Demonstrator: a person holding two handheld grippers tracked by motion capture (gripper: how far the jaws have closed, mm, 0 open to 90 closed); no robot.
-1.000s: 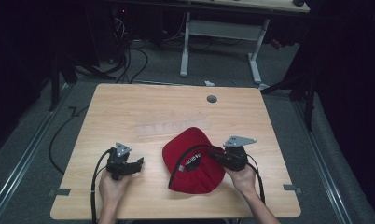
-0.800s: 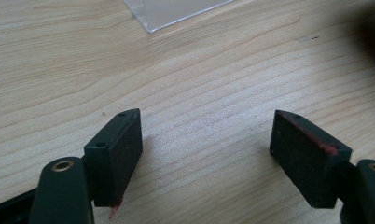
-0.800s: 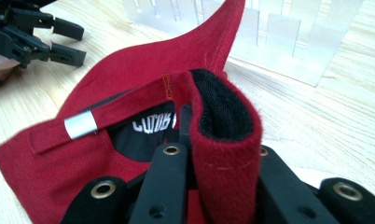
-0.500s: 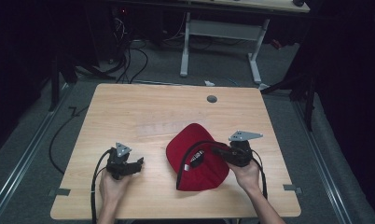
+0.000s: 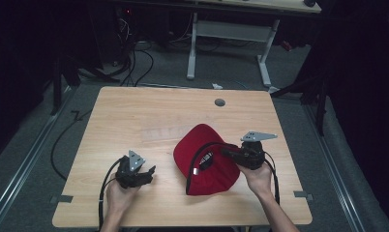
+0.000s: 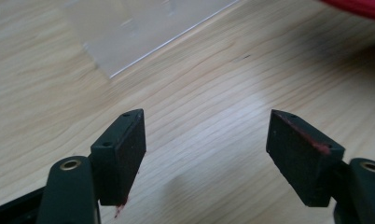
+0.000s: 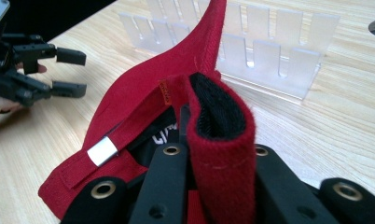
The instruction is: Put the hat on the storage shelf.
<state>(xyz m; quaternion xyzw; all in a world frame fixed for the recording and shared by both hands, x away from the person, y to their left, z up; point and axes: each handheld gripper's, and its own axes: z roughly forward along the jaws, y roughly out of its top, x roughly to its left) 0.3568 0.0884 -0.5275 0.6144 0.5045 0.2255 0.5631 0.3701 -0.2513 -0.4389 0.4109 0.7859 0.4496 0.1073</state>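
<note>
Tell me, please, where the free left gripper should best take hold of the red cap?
Probably the red cap's brim edge facing the open left gripper, coming from the cap's left side. That edge is thin and unobstructed, while the right gripper is already shut on the back strap.

The left gripper (image 6: 206,154) holds its 2 black jaws wide apart with nothing between them, above the light wooden table (image 6: 213,79). A clear plastic piece (image 6: 134,32) lies ahead. A strip of red cap (image 6: 360,7) shows at the top right corner.

White lettering inside the red cap (image 7: 143,112) — partly hidden — too small to read.
</note>
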